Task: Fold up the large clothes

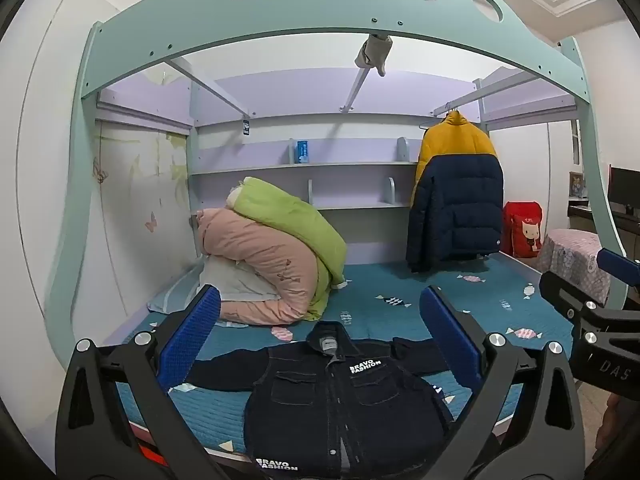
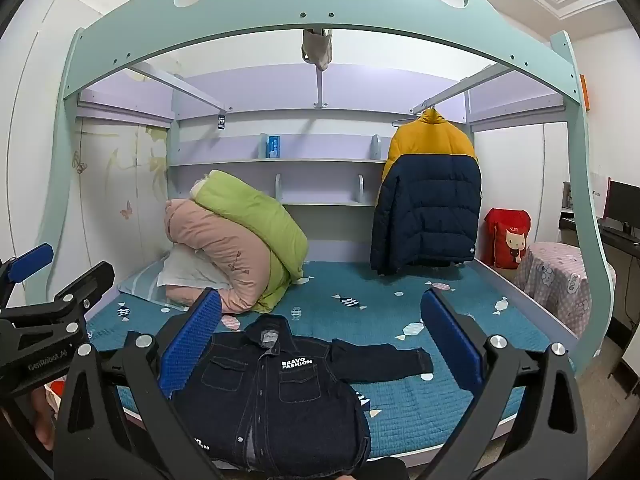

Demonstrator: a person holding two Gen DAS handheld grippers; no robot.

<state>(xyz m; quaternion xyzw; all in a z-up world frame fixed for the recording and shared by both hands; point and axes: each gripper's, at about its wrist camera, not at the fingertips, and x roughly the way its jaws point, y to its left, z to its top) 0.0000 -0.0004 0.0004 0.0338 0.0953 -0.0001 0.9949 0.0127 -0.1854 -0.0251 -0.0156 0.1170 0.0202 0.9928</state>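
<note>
A dark denim jacket (image 1: 340, 396) with white "BRAVO FASHION" lettering lies face up and spread flat on the blue bed sheet (image 1: 400, 284), collar toward the far wall, sleeves out to both sides. It also shows in the right wrist view (image 2: 272, 392). My left gripper (image 1: 320, 336) is open and empty, held above the jacket's near half. My right gripper (image 2: 320, 336) is open and empty, above the jacket's right side and its right sleeve (image 2: 380, 356). Each gripper shows at the edge of the other's view.
Rolled pink and green quilts (image 1: 272, 256) on a pillow fill the bed's far left. A yellow and navy puffer coat (image 1: 456, 196) hangs at the far right. The mint bunk frame (image 1: 320, 12) arches overhead. A red bag (image 1: 524, 232) and a covered stool (image 1: 576, 264) stand to the right.
</note>
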